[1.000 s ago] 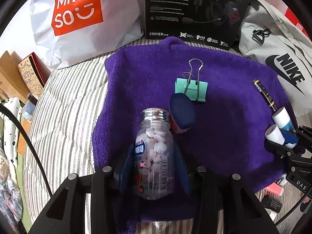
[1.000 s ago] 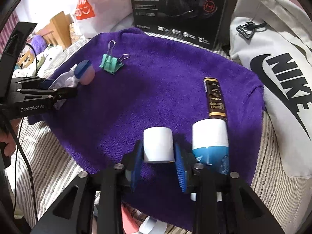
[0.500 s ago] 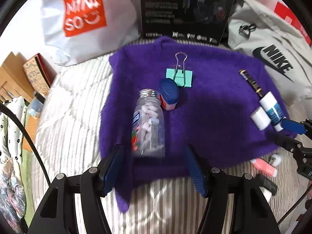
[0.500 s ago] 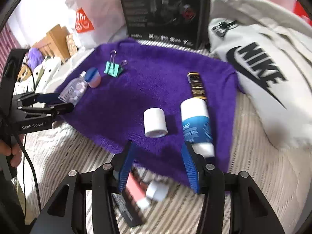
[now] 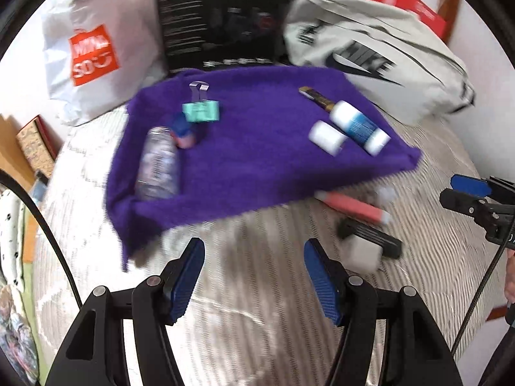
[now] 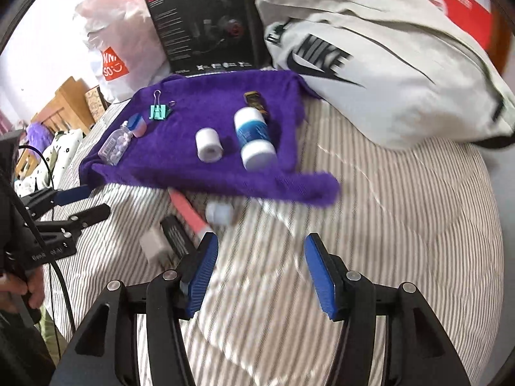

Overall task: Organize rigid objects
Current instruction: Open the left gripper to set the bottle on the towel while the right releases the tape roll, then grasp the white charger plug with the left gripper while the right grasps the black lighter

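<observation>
A purple cloth (image 5: 257, 160) (image 6: 180, 160) lies on the striped bed. On it rest a clear pill bottle (image 5: 157, 164) (image 6: 115, 144), its blue cap (image 5: 183, 128) (image 6: 137, 124), a green binder clip (image 5: 201, 111) (image 6: 157, 112), a white cap (image 5: 326, 136) (image 6: 209, 144), a white-and-blue bottle (image 5: 357, 127) (image 6: 254, 141) and a dark tube (image 5: 317, 98) (image 6: 256, 101). Off the cloth lie a pink stick (image 5: 352, 207) (image 6: 188, 214), a black item (image 5: 370, 236) (image 6: 175, 238) and a white block (image 5: 362, 259) (image 6: 154, 244). My left gripper (image 5: 254, 276) and right gripper (image 6: 260, 273) hang open and empty over the bedding.
Behind the cloth stand a white shopping bag (image 5: 93, 54), a black headset box (image 5: 219, 16) (image 6: 206, 25) and a grey sports bag (image 5: 379, 54) (image 6: 370, 58). A hand (image 6: 19, 289) holds the left gripper. Wooden furniture and clutter sit off the bed's left edge (image 6: 61, 109).
The left gripper let go of the pill bottle and the right one let go of the white cap. Both opened wide and drew back from the cloth toward the near side of the bed.
</observation>
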Action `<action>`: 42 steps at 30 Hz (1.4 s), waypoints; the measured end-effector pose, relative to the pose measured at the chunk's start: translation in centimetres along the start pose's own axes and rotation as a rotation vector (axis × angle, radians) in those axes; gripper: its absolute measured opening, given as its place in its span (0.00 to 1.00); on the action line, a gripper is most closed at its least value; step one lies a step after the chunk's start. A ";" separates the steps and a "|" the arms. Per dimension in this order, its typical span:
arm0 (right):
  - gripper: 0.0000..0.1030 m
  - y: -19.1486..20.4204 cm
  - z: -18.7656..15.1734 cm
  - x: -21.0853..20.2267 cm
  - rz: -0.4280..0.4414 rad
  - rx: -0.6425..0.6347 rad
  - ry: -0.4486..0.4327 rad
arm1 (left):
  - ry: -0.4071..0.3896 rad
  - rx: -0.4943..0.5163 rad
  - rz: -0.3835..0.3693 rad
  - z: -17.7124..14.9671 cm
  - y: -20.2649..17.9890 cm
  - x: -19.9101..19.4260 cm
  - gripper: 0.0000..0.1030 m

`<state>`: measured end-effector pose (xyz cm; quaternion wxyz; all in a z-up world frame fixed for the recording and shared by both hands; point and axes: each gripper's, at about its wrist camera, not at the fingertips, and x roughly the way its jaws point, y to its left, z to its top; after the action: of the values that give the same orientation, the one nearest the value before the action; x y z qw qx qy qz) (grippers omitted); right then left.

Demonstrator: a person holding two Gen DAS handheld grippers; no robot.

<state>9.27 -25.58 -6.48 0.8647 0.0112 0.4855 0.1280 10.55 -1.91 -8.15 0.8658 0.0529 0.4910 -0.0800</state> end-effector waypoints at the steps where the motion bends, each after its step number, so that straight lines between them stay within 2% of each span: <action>1: 0.55 -0.2 -0.4 -0.2 -0.001 0.007 0.000 | 0.006 0.012 -0.012 -0.4 -0.7 0.1 0.61; 4: 0.55 -1.4 -1.9 -1.0 -0.018 0.042 0.003 | 0.017 0.050 -0.027 -1.3 -2.6 0.6 0.61; 9: 0.55 -2.7 -3.4 -2.0 -0.027 0.082 -0.010 | 0.009 0.133 -0.102 -2.0 -5.3 1.1 0.61; 15: 0.55 -2.9 -4.2 -1.7 -0.024 0.089 0.005 | 0.030 0.222 -0.094 -2.2 -7.6 2.1 0.61; 22: 0.55 -3.0 -4.2 -0.9 -0.021 0.089 0.023 | 0.060 0.235 -0.111 -1.8 -8.5 4.0 0.61; 26: 0.55 -2.9 -4.3 -0.6 -0.015 0.086 0.031 | 0.044 0.235 -0.121 -1.8 -8.8 4.4 0.59; 28: 0.55 -2.9 -4.3 -0.4 -0.015 0.083 0.036 | 0.033 0.240 -0.119 -1.8 -8.9 4.4 0.53; 30: 0.55 -2.7 -4.4 -0.2 -0.012 0.082 0.042 | 0.027 0.251 -0.113 -1.8 -9.0 4.4 0.42; 35: 0.55 -1.5 -4.2 0.5 0.006 0.053 0.053 | 0.030 0.235 -0.129 -1.7 -8.4 4.1 0.41; 42: 0.55 1.9 -3.0 2.0 0.057 -0.047 0.053 | 0.038 0.179 -0.073 -2.3 -5.4 3.7 0.41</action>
<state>7.35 -23.64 -9.44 0.8475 0.0012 0.5048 0.1644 9.50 -7.12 -12.56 0.8446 0.1135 0.4999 -0.1542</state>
